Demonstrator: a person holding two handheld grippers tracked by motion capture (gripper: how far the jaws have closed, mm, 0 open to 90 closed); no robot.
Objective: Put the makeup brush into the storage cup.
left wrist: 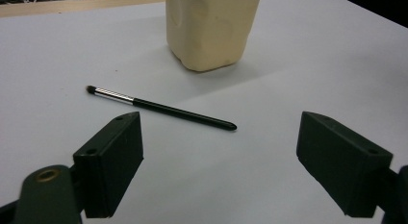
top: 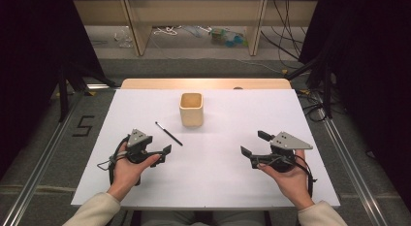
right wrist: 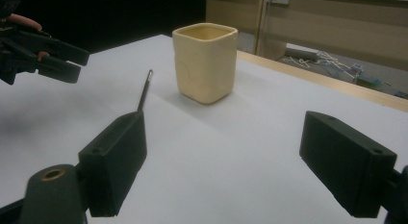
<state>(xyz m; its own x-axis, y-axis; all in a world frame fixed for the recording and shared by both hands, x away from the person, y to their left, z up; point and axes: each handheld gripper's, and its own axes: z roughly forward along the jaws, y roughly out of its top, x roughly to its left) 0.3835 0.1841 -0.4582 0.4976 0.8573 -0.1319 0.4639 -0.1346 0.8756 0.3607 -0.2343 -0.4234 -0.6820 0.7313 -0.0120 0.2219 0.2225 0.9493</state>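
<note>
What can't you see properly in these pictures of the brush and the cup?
- Cup: its top is cut off by the upper edge of the left gripper view.
- Inside of the cup: its bottom is hidden by its own walls in the high view.
- Brush: its lower end is hidden behind the right gripper jaw.

Overhead light, bench (top: 218, 177) evenly bright, surroundings dark. Soft shadow beside cup (top: 191, 109). Both gripper views dimmer, near jaws slightly soft.
</note>
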